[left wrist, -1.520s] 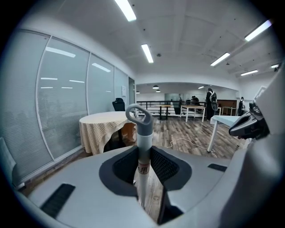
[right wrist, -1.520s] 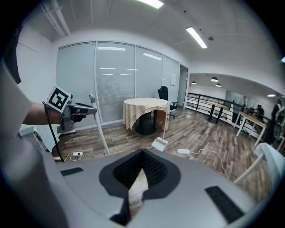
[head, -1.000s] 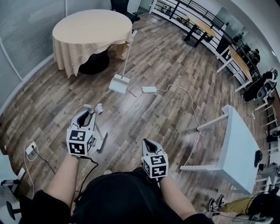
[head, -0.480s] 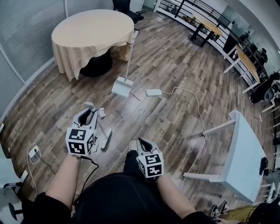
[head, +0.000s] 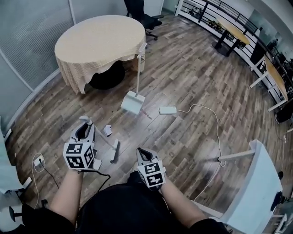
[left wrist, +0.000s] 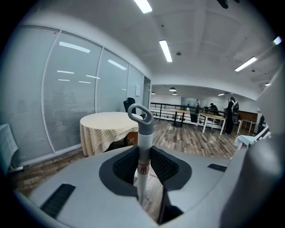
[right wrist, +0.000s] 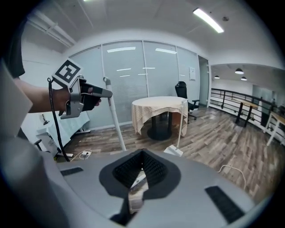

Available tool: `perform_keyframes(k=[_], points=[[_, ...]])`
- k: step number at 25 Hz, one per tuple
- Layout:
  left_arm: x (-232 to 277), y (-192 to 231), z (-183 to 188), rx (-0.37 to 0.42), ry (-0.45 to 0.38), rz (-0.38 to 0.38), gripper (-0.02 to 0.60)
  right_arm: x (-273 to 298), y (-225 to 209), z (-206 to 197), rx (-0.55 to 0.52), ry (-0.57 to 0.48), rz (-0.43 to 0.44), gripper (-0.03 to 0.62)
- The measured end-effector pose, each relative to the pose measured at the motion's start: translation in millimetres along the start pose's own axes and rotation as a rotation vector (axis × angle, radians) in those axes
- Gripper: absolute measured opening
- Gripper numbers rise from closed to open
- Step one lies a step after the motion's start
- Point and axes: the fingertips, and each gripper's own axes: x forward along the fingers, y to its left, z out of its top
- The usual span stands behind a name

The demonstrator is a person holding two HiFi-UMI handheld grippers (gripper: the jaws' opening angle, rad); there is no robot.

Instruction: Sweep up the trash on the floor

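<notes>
My left gripper is shut on the grey-white broom handle, just below its loop-shaped end. The handle slants down to the broom head on the wood floor. A crumpled white scrap of trash lies just beyond the handle, and another white piece lies by the left gripper's marker cube. The white dustpan stands on the floor farther ahead, its long handle leaning on the round table. My right gripper hovers right of the broom head, jaws together with nothing in them.
A white power strip with a cable lies right of the dustpan. A socket block with a cord lies at the left. A white table stands at the right, an office chair behind the round table.
The view has swung left and forward. My right gripper has drifted left, closer to the broom head. The left gripper keeps its hold on the handle.
</notes>
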Motion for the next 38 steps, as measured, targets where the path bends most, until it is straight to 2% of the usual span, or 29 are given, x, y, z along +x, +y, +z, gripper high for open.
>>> perform_keyframes(k=[5,9,13,16,20,24,27,31,38], points=[[47.8,-7.2,21.7,-0.039,-0.027,0.076,0.087,25.7,-34.3,14.0,-0.023,0.023,0.079,0.012],[80.5,0.8,32.4,-0.099,-0.052,0.159,0.087,44.4,-46.4,18.2,-0.050,0.069,0.134,0.012],[109.3,13.9,43.3,-0.145,-0.089,0.202,0.087,59.8,-53.5,23.6,-0.051,0.110,0.181,0.012],[124.5,49.3,39.5,-0.225,-0.107,0.282,0.087,65.3,-56.0,29.3,-0.079,0.136,0.209,0.012],[125.2,120.3,28.2,-0.383,-0.142,0.458,0.087,73.1,-82.1,34.0,-0.149,0.160,0.197,0.012],[122.8,165.2,3.0,-0.461,-0.127,0.571,0.087,76.9,-112.4,32.5,-0.192,0.200,0.162,0.012],[114.9,174.0,-22.1,-0.457,-0.094,0.639,0.087,75.5,-119.9,28.1,-0.215,0.214,0.162,0.012],[102.8,170.5,-34.0,-0.372,-0.066,0.673,0.087,80.1,-115.2,18.9,-0.220,0.237,0.183,0.012],[59.4,188.9,-58.9,-0.388,-0.023,0.726,0.089,98.5,-60.7,30.1,-0.282,0.235,0.291,0.012]])
